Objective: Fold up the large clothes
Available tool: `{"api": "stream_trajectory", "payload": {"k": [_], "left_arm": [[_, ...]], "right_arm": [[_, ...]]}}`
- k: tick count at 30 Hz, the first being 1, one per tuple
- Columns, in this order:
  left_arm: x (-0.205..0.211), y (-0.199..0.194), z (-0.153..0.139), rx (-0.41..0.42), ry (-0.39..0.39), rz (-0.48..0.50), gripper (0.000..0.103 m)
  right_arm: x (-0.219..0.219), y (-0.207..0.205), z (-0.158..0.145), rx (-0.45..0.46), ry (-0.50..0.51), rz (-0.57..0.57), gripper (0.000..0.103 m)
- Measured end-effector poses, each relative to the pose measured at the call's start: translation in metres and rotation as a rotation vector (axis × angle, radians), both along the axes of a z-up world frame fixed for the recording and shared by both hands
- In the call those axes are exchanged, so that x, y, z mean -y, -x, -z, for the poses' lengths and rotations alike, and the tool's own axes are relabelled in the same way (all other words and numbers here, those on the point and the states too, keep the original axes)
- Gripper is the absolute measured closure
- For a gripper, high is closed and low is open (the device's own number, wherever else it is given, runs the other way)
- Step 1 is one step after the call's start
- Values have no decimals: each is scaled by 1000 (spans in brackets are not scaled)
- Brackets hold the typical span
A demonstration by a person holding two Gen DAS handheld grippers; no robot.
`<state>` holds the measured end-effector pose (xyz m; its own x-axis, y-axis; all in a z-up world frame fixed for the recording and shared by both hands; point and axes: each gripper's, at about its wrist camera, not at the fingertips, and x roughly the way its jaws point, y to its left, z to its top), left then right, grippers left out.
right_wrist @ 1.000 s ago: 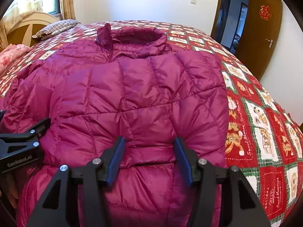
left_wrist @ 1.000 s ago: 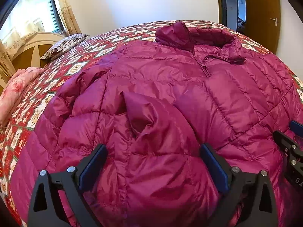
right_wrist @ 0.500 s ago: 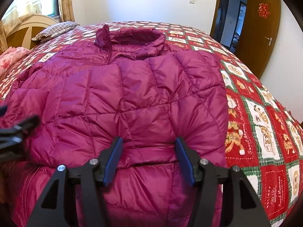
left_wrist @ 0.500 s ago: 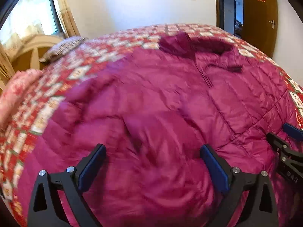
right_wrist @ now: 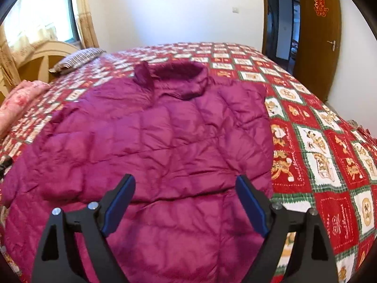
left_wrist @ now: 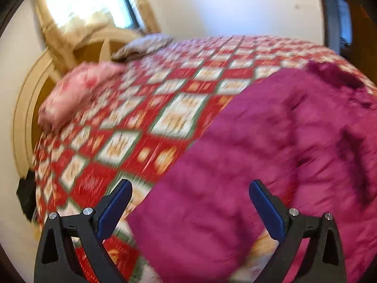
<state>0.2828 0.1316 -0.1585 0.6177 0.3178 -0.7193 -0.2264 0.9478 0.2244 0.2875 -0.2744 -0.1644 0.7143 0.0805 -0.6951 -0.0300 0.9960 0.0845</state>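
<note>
At the bottom of the right wrist view the right claw (right_wrist: 185, 202) has just been spreading its jaws and stands released over the magenta puffer jacket (right_wrist: 165, 141), gripping nothing. The left claw (left_wrist: 189, 208) also gapes empty in its blurred view, above the jacket's left edge. The jacket lies flat mid-frame on the red patterned quilt (right_wrist: 318, 146), collar (right_wrist: 181, 75) farthest. A striped pillow (right_wrist: 77, 59) sits upper left.

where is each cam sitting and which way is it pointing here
Left wrist: on the left gripper, looking down over the jacket's left edge and the quilt toward the headboard; its open fingers show, blurred.
Right wrist: on the right gripper, looking down along the jacket toward its collar and the door; open fingers show.
Shared: jacket, quilt, pillows.
</note>
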Motion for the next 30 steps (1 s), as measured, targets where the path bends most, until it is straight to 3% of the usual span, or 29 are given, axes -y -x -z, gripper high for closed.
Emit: {"api": "stream_trajectory", "payload": {"k": [5,9,10,11,12,15,24,30], "left_arm": [[-28,1,36,-89,117,-56,3],[-34,3,41,-66,167,-64,7],[-33,2,39,-61,169,-46,16],[-31,1,37,-58,163,-35,49],[-29,-1,34,-55,147,-16,65],[-30,-2,20,-31,143,-3,77],[-12,4,-62,185,42,-6,82],[50,10,-124,335,4,128,83]], "right_arm": [[-10,17,4,16,-10,-26,12],[-9,22,8,21,-13,-25,12],[-8,23,9,21,-17,-22,12],[-6,22,10,18,-22,-17,12],[-5,22,10,18,-29,-11,12],[-1,23,10,20,-48,3,12],[9,23,16,9,-90,21,12],[9,23,22,-3,-97,26,12]]}}
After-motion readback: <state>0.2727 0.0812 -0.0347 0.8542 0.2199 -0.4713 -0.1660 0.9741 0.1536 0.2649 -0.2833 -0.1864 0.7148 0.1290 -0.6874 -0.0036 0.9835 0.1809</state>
